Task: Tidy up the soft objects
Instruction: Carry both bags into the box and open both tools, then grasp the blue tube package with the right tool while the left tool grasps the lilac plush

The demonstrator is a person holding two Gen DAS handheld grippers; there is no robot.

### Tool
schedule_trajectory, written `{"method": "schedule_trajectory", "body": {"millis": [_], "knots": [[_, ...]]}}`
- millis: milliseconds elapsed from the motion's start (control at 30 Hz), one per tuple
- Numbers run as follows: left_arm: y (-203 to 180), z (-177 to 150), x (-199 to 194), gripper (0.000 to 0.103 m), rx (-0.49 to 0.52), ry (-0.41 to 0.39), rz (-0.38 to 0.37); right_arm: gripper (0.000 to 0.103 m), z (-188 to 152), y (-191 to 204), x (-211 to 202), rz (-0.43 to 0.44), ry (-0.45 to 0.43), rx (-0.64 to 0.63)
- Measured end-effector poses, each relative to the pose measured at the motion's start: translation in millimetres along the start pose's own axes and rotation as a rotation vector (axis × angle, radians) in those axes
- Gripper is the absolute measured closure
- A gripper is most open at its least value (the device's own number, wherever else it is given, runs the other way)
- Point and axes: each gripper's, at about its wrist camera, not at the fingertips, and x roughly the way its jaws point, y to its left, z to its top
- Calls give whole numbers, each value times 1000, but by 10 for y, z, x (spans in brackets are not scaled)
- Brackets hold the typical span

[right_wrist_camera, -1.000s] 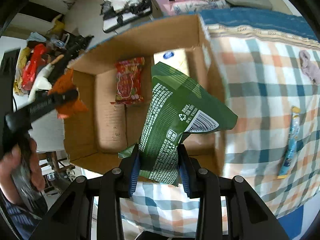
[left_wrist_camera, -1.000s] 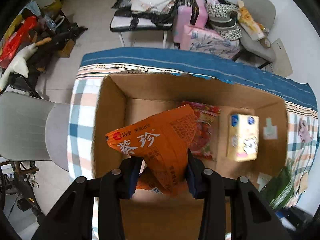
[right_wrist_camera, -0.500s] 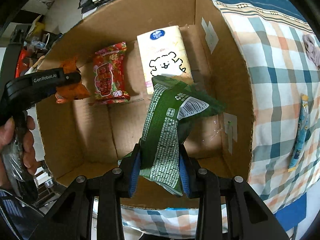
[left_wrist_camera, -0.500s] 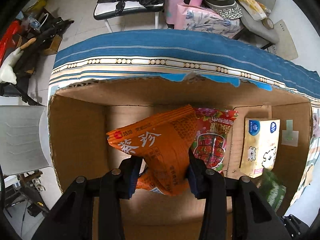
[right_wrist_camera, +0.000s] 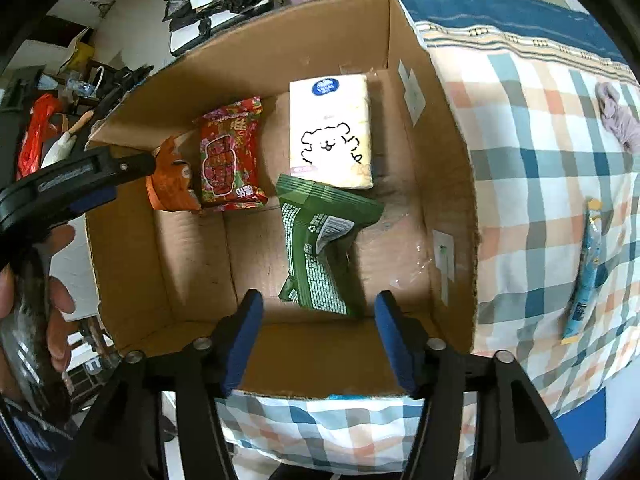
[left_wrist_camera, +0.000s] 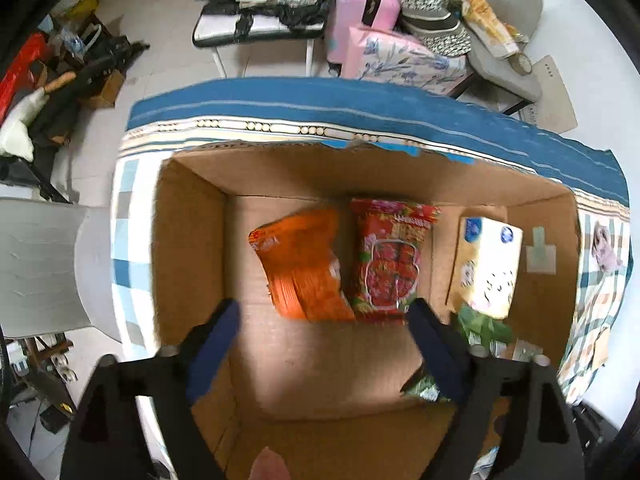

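Observation:
A cardboard box (left_wrist_camera: 192, 240) (right_wrist_camera: 440, 184) sits on a checked cloth. Inside lie an orange snack bag (left_wrist_camera: 304, 268) (right_wrist_camera: 170, 182), a red snack bag (left_wrist_camera: 390, 264) (right_wrist_camera: 230, 160), a cream tissue pack (left_wrist_camera: 488, 268) (right_wrist_camera: 332, 136) and a green snack bag (right_wrist_camera: 320, 248) (left_wrist_camera: 480, 326). My left gripper (left_wrist_camera: 324, 316) is open and empty above the box's near side, the orange bag just beyond its fingers. My right gripper (right_wrist_camera: 318, 308) is open and empty, the green bag lying just beyond its fingers.
A long blue packet (right_wrist_camera: 586, 276) and a small grey cloth item (right_wrist_camera: 618, 118) lie on the checked cloth (right_wrist_camera: 540, 184) right of the box. Chairs, a pink suitcase (left_wrist_camera: 360, 8) and clutter stand on the floor beyond the table.
Both grippers opened. The orange bag dropped from the left gripper into the box beside the red bag. The green bag dropped from the right gripper onto the box floor.

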Motion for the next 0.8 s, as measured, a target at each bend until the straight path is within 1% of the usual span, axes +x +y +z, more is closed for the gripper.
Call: {"method": "schedule_trajectory", "body": {"millis": [33, 67, 100, 133, 167, 233, 367, 533, 700, 800], "knots": [[-3, -53, -48, 9, 7, -14, 6, 33, -18, 11, -34, -6, -6, -11], [-1, -115, -101, 8, 13, -27, 9, 25, -41, 23, -75, -14, -15, -24], [5, -180, -157, 8, 10, -43, 6, 20, -59, 37, -103, -23, -24, -37], [15, -256, -218, 7, 7, -59, 3, 11, -83, 49, -128, -29, -34, -50], [23, -330, -274, 7, 3, -75, -1, 6, -113, 94, -146, -36, -46, -63], [55, -447, -367, 5, 0, -104, -1, 5, -133, 144, -188, -57, -65, -90], [38, -735, -586, 4, -18, -187, 34, 1, -251, 251, -304, -122, -126, -154], [73, -1053, -743, 5, -51, -244, 65, 1, -419, 356, -395, -170, -178, -200], [63, -1328, -893, 5, -66, -286, 95, 1, -593, 428, -525, -195, -232, -232], [35, -1434, -982, 5, -74, -306, 105, 1, -673, 451, -600, -186, -250, -245]]}}
